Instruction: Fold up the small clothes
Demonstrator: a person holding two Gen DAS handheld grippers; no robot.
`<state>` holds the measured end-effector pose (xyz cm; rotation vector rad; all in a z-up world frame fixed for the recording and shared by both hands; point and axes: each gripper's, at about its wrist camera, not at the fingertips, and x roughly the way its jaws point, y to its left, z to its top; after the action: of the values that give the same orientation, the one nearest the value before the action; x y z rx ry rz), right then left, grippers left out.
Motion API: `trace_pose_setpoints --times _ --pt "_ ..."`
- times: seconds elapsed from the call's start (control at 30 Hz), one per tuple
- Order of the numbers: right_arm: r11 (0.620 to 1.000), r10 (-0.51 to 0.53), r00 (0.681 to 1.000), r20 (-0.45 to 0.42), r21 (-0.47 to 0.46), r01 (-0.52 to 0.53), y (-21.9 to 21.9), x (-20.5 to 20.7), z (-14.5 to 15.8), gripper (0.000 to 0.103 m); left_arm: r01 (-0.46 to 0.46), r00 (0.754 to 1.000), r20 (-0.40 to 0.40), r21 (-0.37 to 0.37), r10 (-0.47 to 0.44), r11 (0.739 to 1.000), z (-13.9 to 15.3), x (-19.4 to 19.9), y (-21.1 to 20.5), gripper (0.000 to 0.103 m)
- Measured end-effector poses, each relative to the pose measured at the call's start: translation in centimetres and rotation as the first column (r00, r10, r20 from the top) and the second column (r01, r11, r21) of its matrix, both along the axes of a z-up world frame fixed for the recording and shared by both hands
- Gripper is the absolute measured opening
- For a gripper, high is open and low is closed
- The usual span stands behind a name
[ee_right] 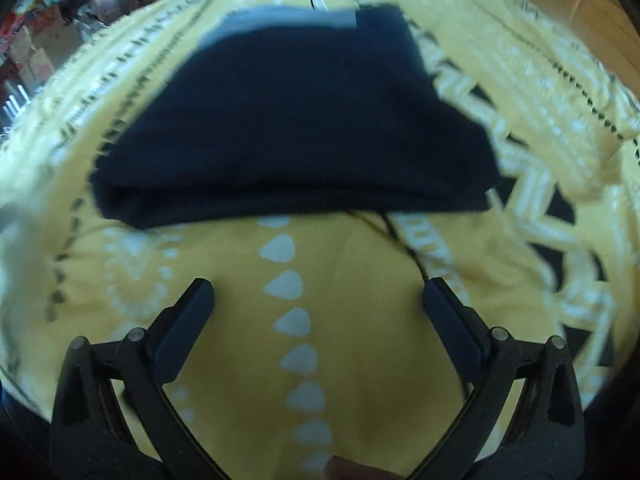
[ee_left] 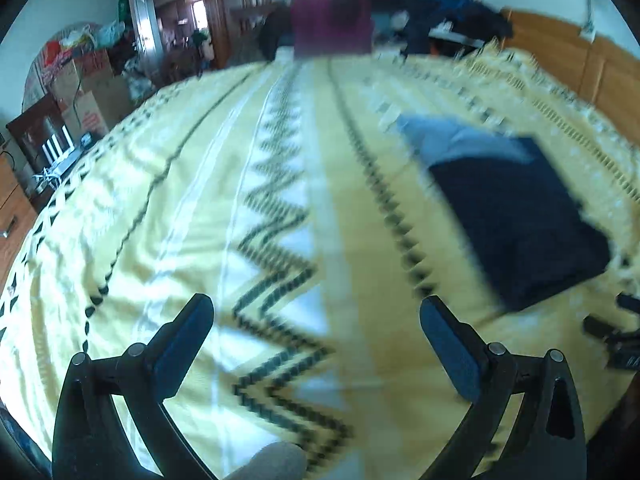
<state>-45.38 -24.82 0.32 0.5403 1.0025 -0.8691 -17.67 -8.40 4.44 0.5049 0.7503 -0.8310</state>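
A folded dark navy garment [ee_right: 296,120] lies flat on the yellow patterned bedspread [ee_right: 340,320], with a light blue-grey piece [ee_right: 280,18] showing at its far edge. My right gripper [ee_right: 318,296] is open just short of the garment's near fold, nothing between its fingers. In the left wrist view the same navy garment [ee_left: 520,216] lies to the right with the light blue-grey piece [ee_left: 452,140] beyond it. My left gripper [ee_left: 316,312] is open over bare bedspread [ee_left: 180,200], well left of the garment. Part of the right gripper [ee_left: 616,332] shows at the right edge.
A maroon cloth [ee_left: 332,24] and a heap of dark clothes [ee_left: 448,12] sit at the far end of the bed. A wooden headboard [ee_left: 568,52] runs along the right. Cardboard boxes [ee_left: 88,92] and clutter stand to the left by a doorway [ee_left: 176,20].
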Motion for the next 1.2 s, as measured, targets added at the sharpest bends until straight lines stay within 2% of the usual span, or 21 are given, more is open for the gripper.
trace_pose_setpoints --times 0.07,0.17,0.27,0.47,0.63,1.2 --pt "0.998 -0.004 1.000 0.012 -0.068 0.005 0.1 0.5 -0.4 0.103 -0.003 1.000 -0.024 0.055 0.005 0.998 -2.6 1.7 0.0 0.103" --pt "0.994 0.011 1.000 0.016 -0.108 -0.010 -0.2 1.5 -0.2 0.103 -0.011 0.997 -0.077 0.086 0.018 0.996 -5.6 3.3 -0.6 0.103" --pt "0.991 0.043 0.998 0.039 -0.132 -0.037 -0.9 1.9 -0.7 0.103 -0.010 0.998 -0.061 0.130 0.018 0.992 -6.7 3.2 -1.9 0.103" --pt "0.987 0.043 0.998 0.048 -0.156 -0.035 -0.3 1.5 -1.1 0.103 -0.012 0.996 -0.086 0.101 0.020 0.995 -7.3 3.4 -1.8 0.103" --pt "0.990 0.040 0.995 0.097 -0.136 -0.026 -0.7 0.9 -1.3 0.103 -0.014 0.997 -0.079 0.096 0.022 0.995 -7.0 3.5 -1.6 0.103" --pt "0.990 0.042 0.995 0.093 -0.138 -0.028 -0.8 1.3 -1.3 0.103 -0.020 0.996 -0.086 0.087 0.027 0.996 -7.1 3.7 -1.6 0.103"
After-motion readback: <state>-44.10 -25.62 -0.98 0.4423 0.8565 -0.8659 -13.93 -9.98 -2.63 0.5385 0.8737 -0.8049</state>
